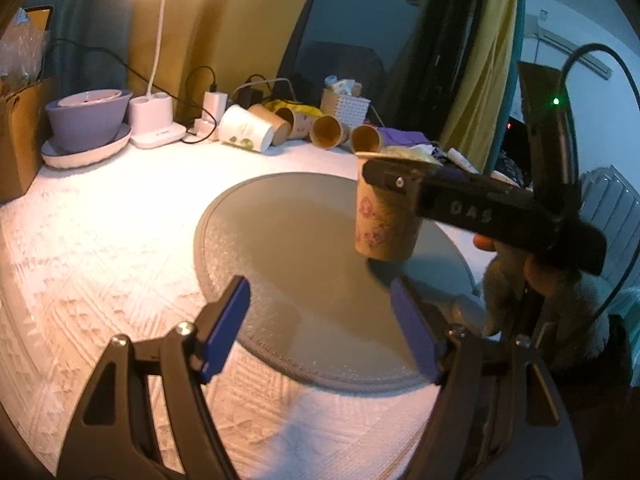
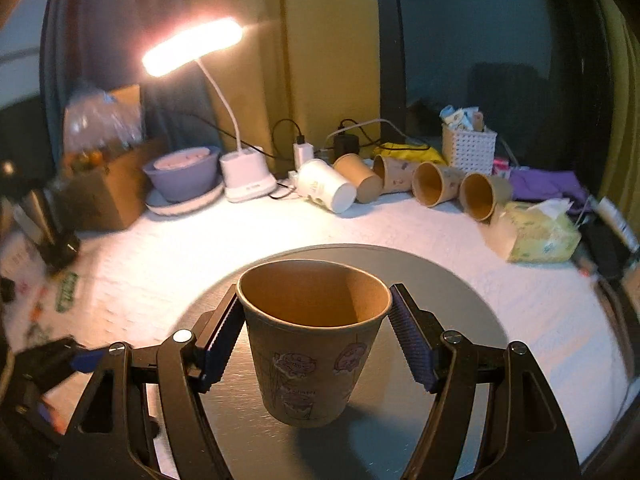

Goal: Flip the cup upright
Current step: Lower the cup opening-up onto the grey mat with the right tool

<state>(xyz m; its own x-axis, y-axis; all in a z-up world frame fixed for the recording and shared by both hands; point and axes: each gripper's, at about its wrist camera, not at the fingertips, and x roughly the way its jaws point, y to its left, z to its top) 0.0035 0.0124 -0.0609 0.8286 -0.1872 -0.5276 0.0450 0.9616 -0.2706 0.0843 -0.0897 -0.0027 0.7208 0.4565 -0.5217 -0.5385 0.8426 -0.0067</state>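
**Cup upright on the mat, release comes next**

On the left, our left tool (image 1: 320, 328) hangs above the near edge of the round grey mat (image 1: 280, 240). Its blue pads (image 1: 224, 328) are wide apart and hold nothing, so we judge it idle in this step.

In the middle, the cup (image 2: 316, 340) is upright, mouth to the top. Its base looks to rest on the mat, with a dark shadow right under it, but we cannot tell for sure that the full weight is already down.

Our right tool (image 2: 316, 336) has one ribbed pad (image 2: 220, 344) on each side of the cup, just under the rim. The pads seem to touch the paper wall, so we read the tool as closed on the cup, lightly, since the rim is not squeezed out of shape.

We judge the flip itself as done; the step in hand is to set down and let go. The next move calls for opening the jaws evenly, then pulling the tool straight back, so that no pad drags the light cup over.

Further right, at the back of the desk (image 2: 460, 240), several other cups (image 2: 432, 188) lie on their sides, beside a tissue pack (image 2: 536, 236).
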